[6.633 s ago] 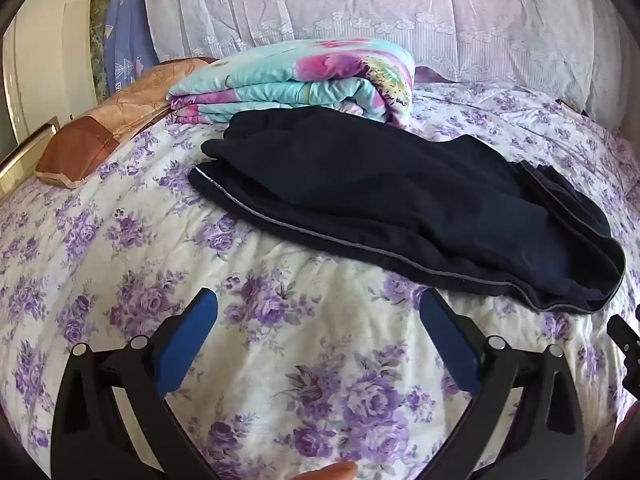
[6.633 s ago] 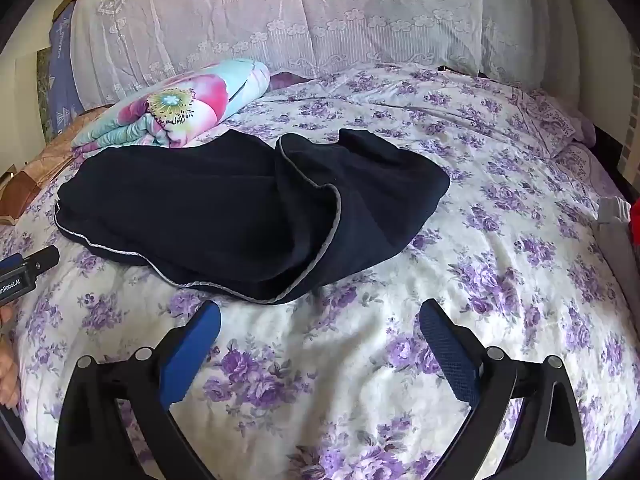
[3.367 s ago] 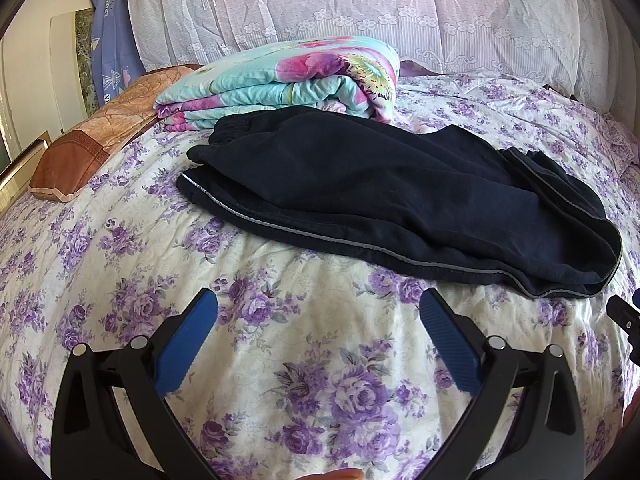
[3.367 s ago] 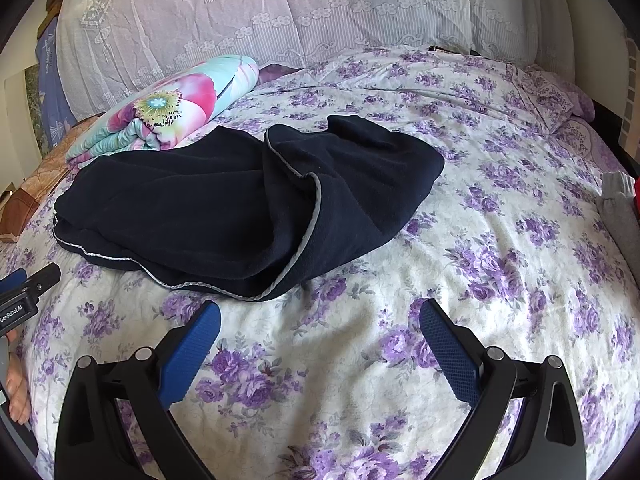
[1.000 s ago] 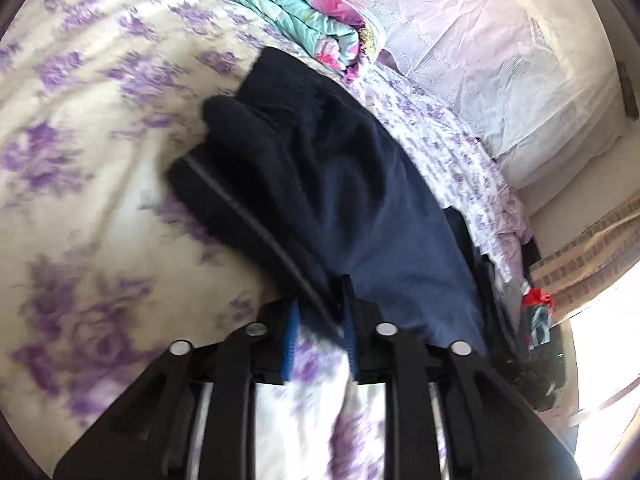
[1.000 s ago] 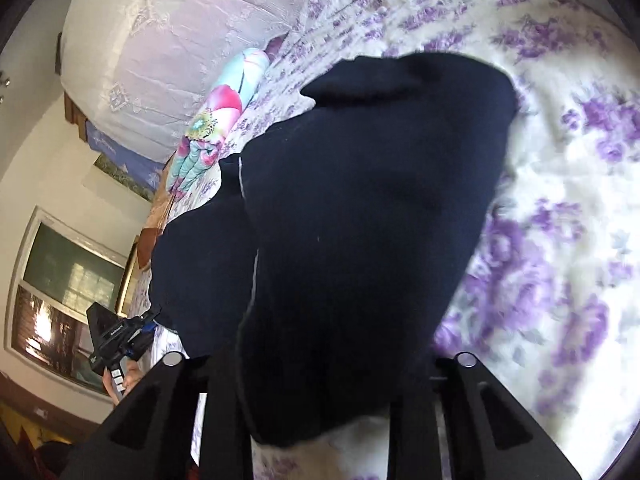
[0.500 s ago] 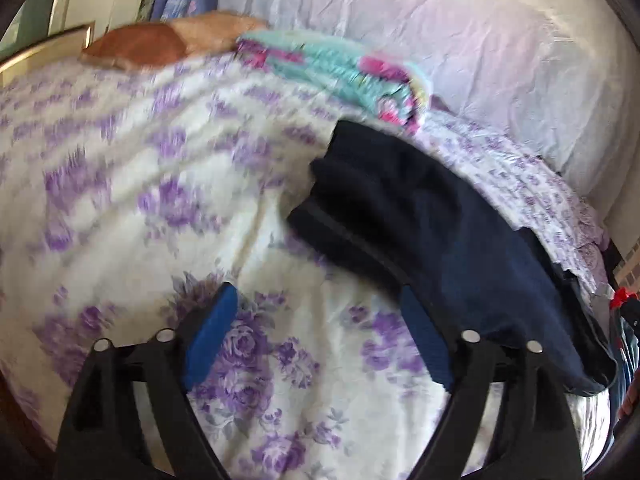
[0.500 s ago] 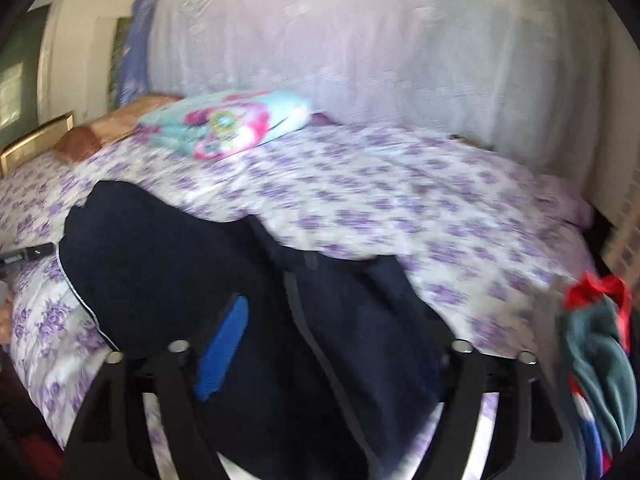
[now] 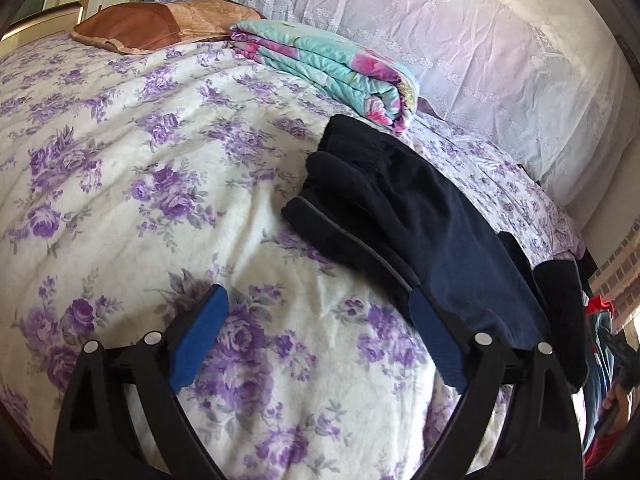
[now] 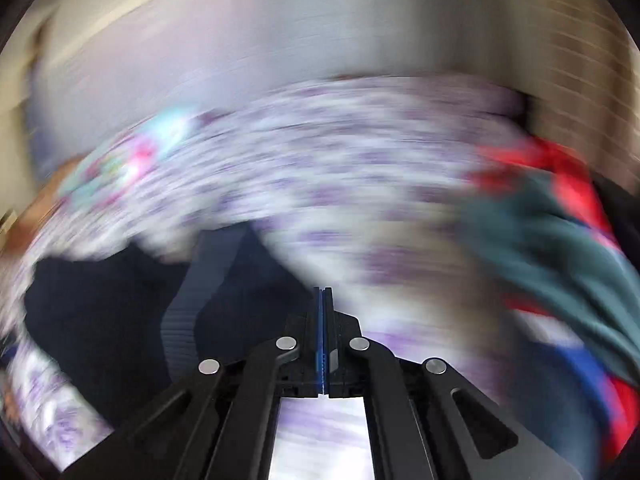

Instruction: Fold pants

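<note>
The dark navy pants (image 9: 420,216) lie folded in a long strip on the flowered bedsheet (image 9: 120,160), running from the middle towards the right. My left gripper (image 9: 316,316) hovers just in front of them. Its jaws are opening, with only sheet between them, and the right blue pad (image 9: 432,340) sits beside the pants' near edge. In the blurred right wrist view, my right gripper (image 10: 322,292) is shut with its pads pressed together on nothing. The pants (image 10: 100,312) show as a dark mass to its lower left.
A folded turquoise and pink quilt (image 9: 328,64) and a brown pillow (image 9: 152,24) lie at the back of the bed, before a white lace cover (image 9: 480,48). Red and green clothing (image 10: 560,232) is at the right edge, near a hand (image 9: 616,404).
Both grippers were shut on the pants and have let go. The left one opened and drew back. The right one opened, then shut empty, and its view now swings fast.
</note>
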`<move>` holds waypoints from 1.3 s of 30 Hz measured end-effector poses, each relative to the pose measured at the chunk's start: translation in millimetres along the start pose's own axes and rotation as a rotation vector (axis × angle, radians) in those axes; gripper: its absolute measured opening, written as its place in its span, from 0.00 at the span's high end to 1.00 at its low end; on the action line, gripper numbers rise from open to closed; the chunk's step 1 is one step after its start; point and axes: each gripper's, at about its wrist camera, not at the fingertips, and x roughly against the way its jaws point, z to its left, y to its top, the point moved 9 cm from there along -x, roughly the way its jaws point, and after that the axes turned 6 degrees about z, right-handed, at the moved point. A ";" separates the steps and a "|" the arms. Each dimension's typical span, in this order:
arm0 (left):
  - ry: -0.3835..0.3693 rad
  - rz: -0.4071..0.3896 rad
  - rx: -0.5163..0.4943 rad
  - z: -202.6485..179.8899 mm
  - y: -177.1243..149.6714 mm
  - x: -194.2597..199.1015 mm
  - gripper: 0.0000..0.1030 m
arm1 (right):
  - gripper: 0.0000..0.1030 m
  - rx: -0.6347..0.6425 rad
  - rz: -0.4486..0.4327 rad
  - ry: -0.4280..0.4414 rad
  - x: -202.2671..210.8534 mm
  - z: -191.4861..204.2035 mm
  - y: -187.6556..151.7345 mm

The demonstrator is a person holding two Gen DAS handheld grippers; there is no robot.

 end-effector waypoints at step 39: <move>-0.205 0.206 0.084 -45.7 23.8 -24.2 0.07 | 0.36 -0.344 -0.050 0.173 -14.2 -35.2 -35.5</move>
